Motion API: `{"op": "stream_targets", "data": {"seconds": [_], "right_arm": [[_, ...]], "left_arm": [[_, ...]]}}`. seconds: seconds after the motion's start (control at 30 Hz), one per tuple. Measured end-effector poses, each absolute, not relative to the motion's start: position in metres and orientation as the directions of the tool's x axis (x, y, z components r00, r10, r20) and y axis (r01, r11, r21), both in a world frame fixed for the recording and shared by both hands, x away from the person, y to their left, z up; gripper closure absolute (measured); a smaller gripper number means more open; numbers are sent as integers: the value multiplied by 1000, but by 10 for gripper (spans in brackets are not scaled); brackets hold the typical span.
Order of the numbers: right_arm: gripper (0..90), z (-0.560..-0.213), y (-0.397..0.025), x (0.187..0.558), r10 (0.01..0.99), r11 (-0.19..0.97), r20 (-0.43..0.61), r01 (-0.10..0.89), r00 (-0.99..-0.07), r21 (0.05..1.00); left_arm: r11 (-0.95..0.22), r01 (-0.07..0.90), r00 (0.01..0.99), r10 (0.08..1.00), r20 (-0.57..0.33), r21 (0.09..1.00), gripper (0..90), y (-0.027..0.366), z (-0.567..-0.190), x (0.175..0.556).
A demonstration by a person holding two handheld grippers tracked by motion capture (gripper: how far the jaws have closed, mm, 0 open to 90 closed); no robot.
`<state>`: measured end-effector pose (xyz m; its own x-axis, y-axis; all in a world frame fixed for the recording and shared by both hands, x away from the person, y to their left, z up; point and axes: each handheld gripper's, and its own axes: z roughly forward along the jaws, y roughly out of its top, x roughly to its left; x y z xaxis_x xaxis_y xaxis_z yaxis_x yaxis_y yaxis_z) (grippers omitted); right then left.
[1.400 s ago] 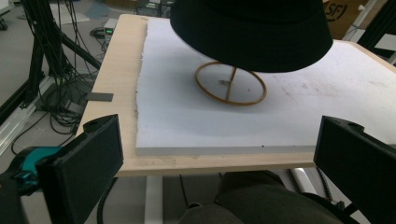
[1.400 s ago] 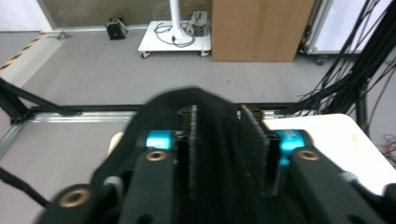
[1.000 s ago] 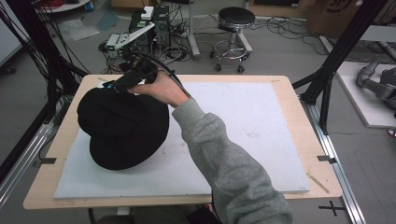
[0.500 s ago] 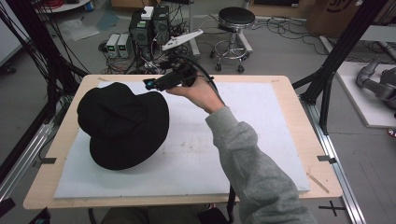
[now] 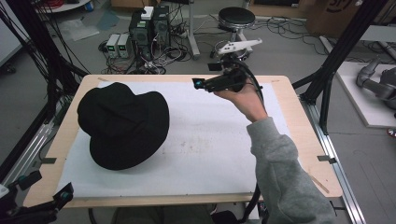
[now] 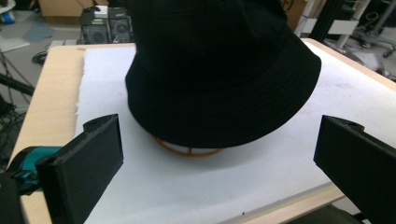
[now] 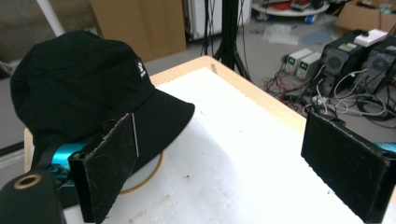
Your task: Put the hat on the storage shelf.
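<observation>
The left gripper (image 6: 219,163) waits low at the table's (image 5: 299,116) near left corner, jaws wide apart and empty. The black hat (image 5: 122,122) sits on the white mat's (image 5: 210,154) left half, crown up, roughly round with no clear long axis. Farther off, the right gripper (image 5: 200,84) hovers with parted, empty jaws facing the hat; likely a release is done, and regrasping would mean closing on the brim.

Soft cloth bucket hat (image 5: 122,123): was plain black, with a small white label on its crown.
Round hoop stand (image 6: 189,150) under the hat: was orange-brown.
Flat mat (image 5: 205,140): was white, faintly smudged.
Wooden desk (image 5: 308,135): was pale tan.
Right tongs (image 5: 198,84): were black with teal.
Sleeve (image 5: 285,182): was grey.
</observation>
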<state>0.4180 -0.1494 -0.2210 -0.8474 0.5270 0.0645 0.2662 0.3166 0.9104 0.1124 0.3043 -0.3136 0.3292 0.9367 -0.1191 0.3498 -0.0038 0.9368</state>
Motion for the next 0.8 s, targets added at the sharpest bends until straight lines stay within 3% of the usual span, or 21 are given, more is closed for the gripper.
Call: {"op": "stream_targets", "data": {"seconds": [0.3, 0.8], "right_arm": [[105, -236, -211, 409, 605, 274, 88, 310, -792, 910], [105, -283, -310, 364, 755, 183, 106, 362, -647, 914]], "left_arm": [[-56, 352, 375, 923, -86, 934, 18, 295, -312, 144], [-21, 301, 376, 921, -99, 953, 18, 299, -300, 183]]}}
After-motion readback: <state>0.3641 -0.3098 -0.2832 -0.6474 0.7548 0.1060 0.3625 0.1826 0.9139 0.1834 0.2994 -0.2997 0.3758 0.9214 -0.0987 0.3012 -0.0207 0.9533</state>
